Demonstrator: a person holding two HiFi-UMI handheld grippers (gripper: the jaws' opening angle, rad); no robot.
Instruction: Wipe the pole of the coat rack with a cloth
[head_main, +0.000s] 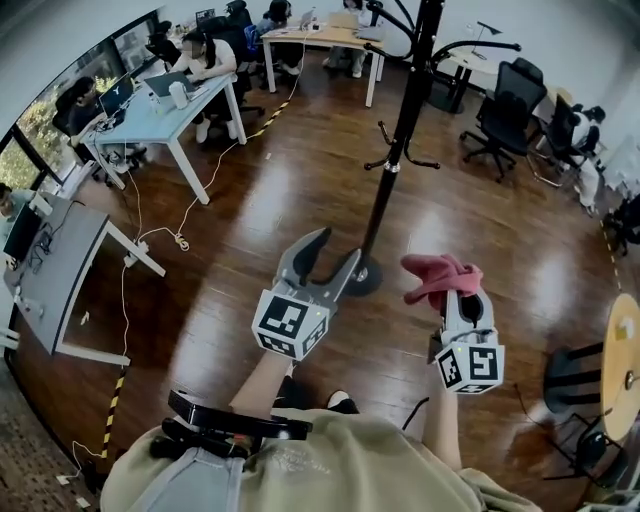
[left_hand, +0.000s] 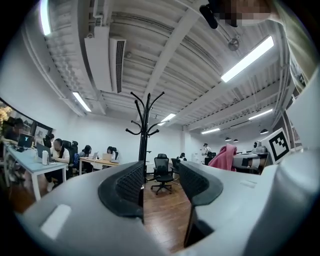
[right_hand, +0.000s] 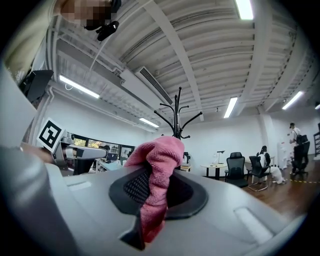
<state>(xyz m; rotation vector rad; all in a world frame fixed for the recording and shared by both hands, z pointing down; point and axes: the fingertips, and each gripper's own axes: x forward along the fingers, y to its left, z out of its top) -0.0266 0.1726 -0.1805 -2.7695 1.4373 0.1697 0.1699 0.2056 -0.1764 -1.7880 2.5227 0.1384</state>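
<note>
I, the right gripper (right_hand: 159, 189), am pressing my jaws shut onto the pink cloth (right_hand: 160, 155). The cloth is bunching up above the ribbed pads and hanging down through the gap between them. The coat rack (right_hand: 176, 119) is standing beyond the cloth, with only its upper pole and curved hooks rising over the top fold. Black office chairs (right_hand: 235, 169) are standing at the right on the wood floor (right_hand: 295, 192), beside a small white tabletop (right_hand: 215, 165).

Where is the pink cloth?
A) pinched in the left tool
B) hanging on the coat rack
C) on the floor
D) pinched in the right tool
D: the pink cloth sits squeezed between the jaws of the right tool, and the left tool is open with nothing in it.
</note>
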